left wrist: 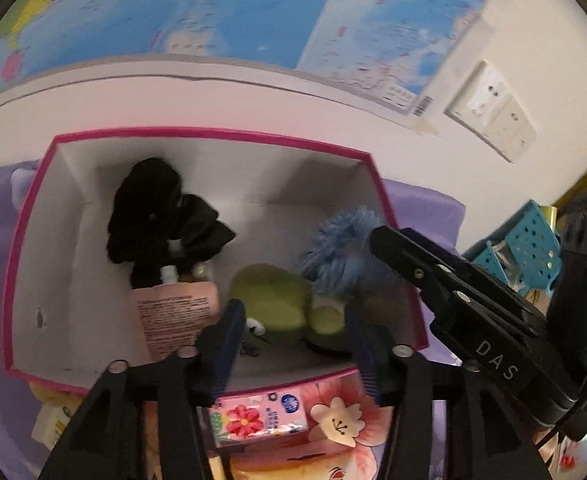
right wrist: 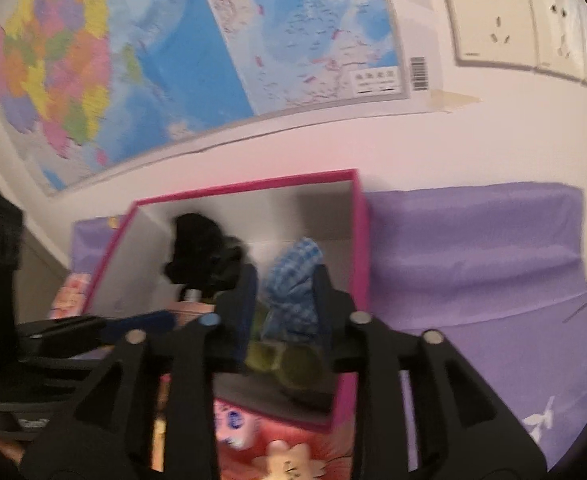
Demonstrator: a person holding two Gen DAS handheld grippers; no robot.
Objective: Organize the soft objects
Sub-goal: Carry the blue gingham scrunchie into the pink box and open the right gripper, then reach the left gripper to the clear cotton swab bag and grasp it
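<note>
A pink-rimmed box (left wrist: pixel 33 216) with white walls holds a black fabric bundle (left wrist: pixel 153 216), a pink tube (left wrist: pixel 173 312) and a green plush toy (left wrist: pixel 277 304). My right gripper (right wrist: pixel 283 300) is shut on a fluffy blue soft object (right wrist: pixel 293 292) and holds it over the box's right side; the object (left wrist: pixel 341 252) and that gripper's arm (left wrist: pixel 453 300) show in the left wrist view. My left gripper (left wrist: pixel 293 344) is open and empty, above the box's near edge over the green plush. The box (right wrist: pixel 357 240) also shows in the right wrist view.
A pink floral tissue pack (left wrist: pixel 257 416) and a pink flower-print cushion (left wrist: pixel 333 440) lie in front of the box. A purple cloth (right wrist: pixel 493 280) covers the surface to the right. A teal perforated basket (left wrist: pixel 525 248) stands far right. A map (right wrist: pixel 173 60) and wall sockets (right wrist: pixel 493 20) are behind.
</note>
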